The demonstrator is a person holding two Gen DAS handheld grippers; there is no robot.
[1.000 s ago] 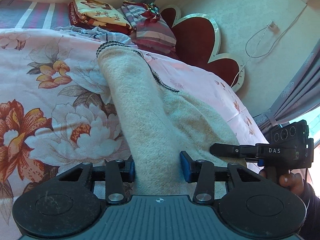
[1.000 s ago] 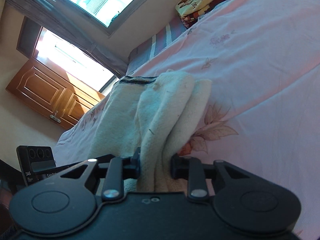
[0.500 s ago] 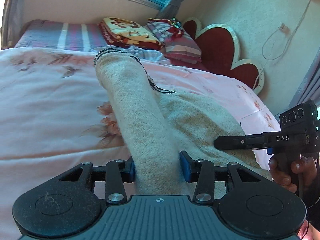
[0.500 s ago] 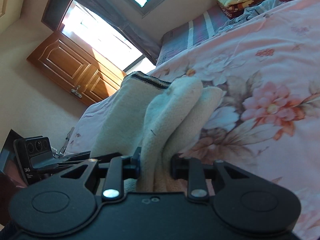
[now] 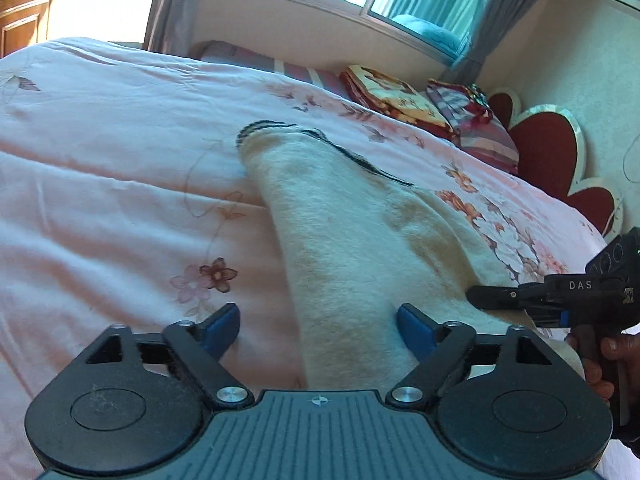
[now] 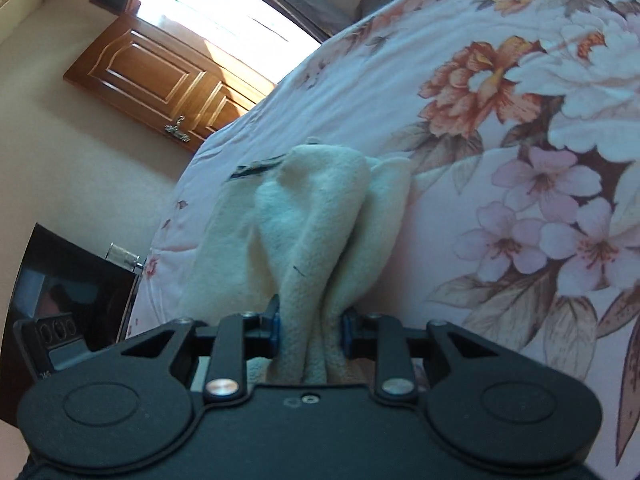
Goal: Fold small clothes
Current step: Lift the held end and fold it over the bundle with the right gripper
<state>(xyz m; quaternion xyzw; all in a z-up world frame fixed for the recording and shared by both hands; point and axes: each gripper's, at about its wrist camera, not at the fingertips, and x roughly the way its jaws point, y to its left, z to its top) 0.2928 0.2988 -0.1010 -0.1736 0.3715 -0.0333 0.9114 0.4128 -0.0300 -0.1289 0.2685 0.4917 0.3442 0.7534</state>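
Cream fleece garment (image 6: 320, 248) on floral bedspread (image 6: 500, 128)

We list the near end of the cream garment (image 5: 352, 264) as hidden under the body of the left hand-held gripper (image 5: 318, 322). Its right margin is covered by the right hand-held gripper (image 5: 532, 296), whose tips we cannot separate in the left wrist view. The hand (image 5: 612, 364) holding that tool is cut by the picture's right edge. In the right wrist view the cloth vanishes behind the tool housing below the pads. The print on the folded blankets (image 5: 394, 94) is too small for us to read. The dark cabinet (image 6: 64, 280) is cropped at the left edge, contents unclear.
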